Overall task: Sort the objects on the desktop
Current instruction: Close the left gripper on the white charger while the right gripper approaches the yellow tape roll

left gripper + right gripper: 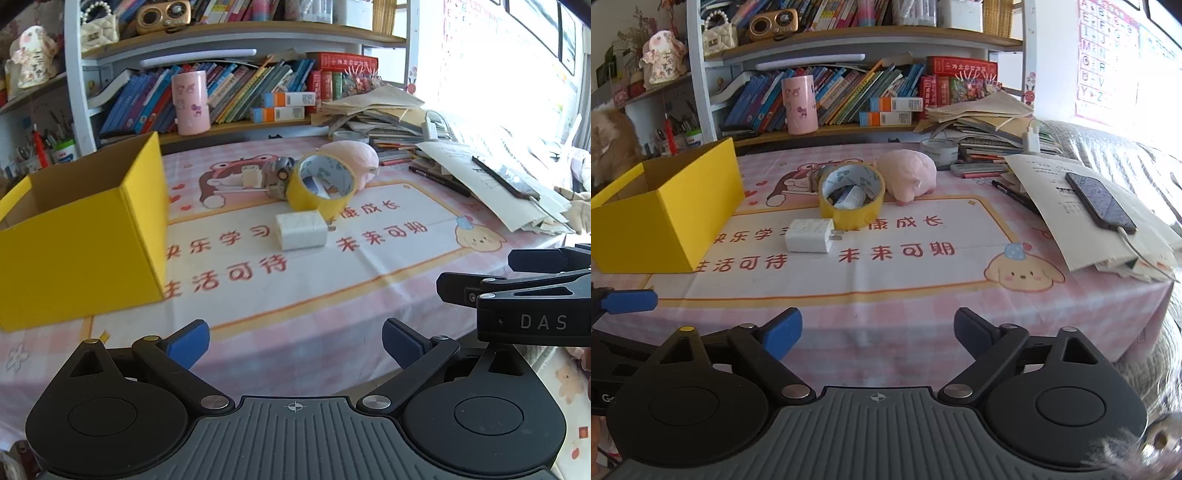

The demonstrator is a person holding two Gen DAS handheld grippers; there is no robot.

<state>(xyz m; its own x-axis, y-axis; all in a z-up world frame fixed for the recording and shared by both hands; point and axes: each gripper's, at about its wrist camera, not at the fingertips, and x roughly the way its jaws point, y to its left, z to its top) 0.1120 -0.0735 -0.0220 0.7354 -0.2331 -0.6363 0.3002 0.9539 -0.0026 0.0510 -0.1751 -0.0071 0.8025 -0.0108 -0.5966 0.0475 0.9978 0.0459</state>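
Observation:
An open yellow box (pixel 85 236) (pixel 670 218) stands at the left of the table. A white charger plug (pixel 301 230) (pixel 809 235) lies mid-table. Behind it a yellow tape roll (pixel 320 186) (pixel 851 195) leans over small items, next to a pink plush pig (pixel 354 155) (pixel 908 175). A small grey toy (pixel 279 173) lies behind the roll. My left gripper (pixel 295 345) is open and empty at the table's near edge. My right gripper (pixel 877 334) is open and empty beside it, and shows in the left wrist view (pixel 476 280).
A bookshelf with a pink cylinder (pixel 799 105) lines the back. Piled papers and books (pixel 990 122), a phone on a cable (pixel 1100 203), pens (pixel 1012 192) and another tape roll (pixel 940 149) crowd the right side.

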